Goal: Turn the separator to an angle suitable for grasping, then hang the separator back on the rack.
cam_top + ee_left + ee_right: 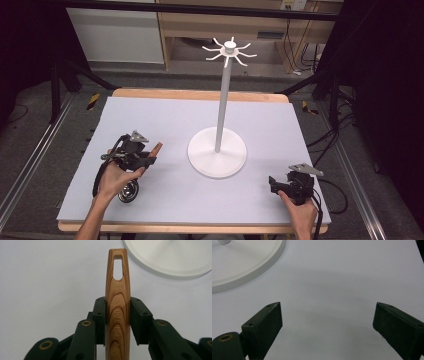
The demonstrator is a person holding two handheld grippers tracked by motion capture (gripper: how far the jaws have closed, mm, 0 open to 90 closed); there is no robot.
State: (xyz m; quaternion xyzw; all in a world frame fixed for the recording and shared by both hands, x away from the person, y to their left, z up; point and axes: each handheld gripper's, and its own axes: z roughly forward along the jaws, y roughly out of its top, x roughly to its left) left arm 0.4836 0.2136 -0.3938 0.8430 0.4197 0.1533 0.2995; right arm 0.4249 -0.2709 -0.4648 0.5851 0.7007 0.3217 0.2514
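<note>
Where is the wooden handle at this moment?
The wooden handle is clamped between the jaws of the left gripper, at the left of the table in the high view, with its slotted end pointing towards the white stand's base.

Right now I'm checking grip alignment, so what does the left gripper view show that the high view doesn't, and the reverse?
Left gripper view: the wood grain of the wooden handle, its hanging slot near the tip, faint lettering, and the left tongs clamped on both its sides.

High view: the stand's pole, its hooks on top, the shiny metal end under the left hand, and the right tongs, open.

Both: the handle, the white round base of the stand and the pale table mat.
</note>
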